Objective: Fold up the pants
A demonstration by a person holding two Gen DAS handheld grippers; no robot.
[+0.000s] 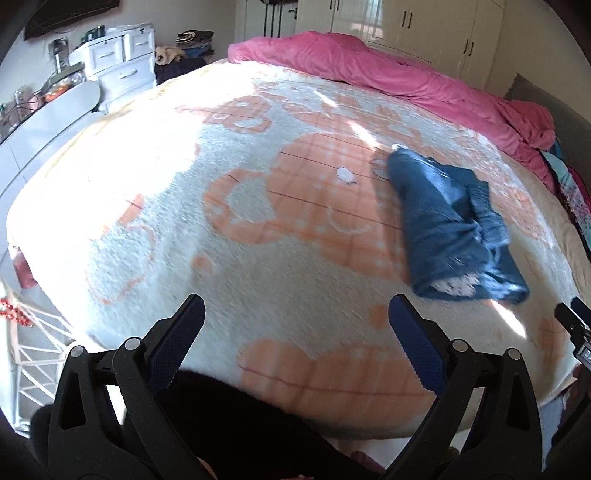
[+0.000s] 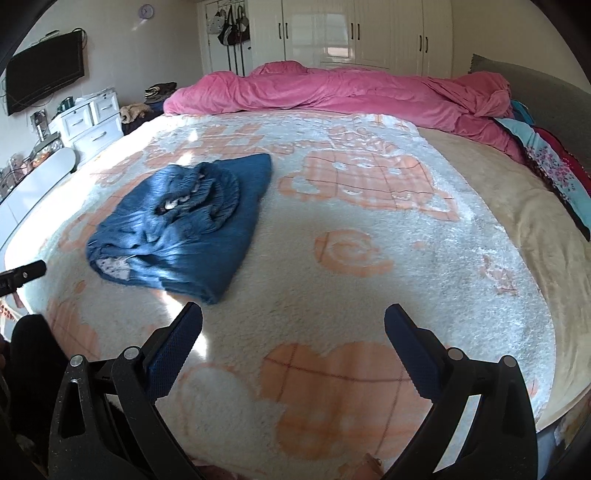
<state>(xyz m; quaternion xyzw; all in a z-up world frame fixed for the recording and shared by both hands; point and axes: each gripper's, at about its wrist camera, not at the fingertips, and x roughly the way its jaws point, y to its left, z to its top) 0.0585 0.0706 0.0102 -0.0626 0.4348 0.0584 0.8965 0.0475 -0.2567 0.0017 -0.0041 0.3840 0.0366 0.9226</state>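
The blue denim pants (image 1: 454, 225) lie folded into a thick bundle on the white and orange blanket (image 1: 258, 229) of the bed. In the right wrist view the pants (image 2: 184, 221) sit left of centre with the waistband bunched on top. My left gripper (image 1: 295, 314) is open and empty, above the blanket near the bed's front edge, left of the pants. My right gripper (image 2: 293, 321) is open and empty, just in front and to the right of the pants. Neither gripper touches the pants.
A pink duvet (image 2: 332, 92) is heaped along the far side of the bed. Patterned cloth (image 2: 554, 166) lies at the right edge. White drawers (image 1: 118, 66) and a white table (image 1: 48, 122) stand to the left. Wardrobes (image 2: 351, 33) line the back wall.
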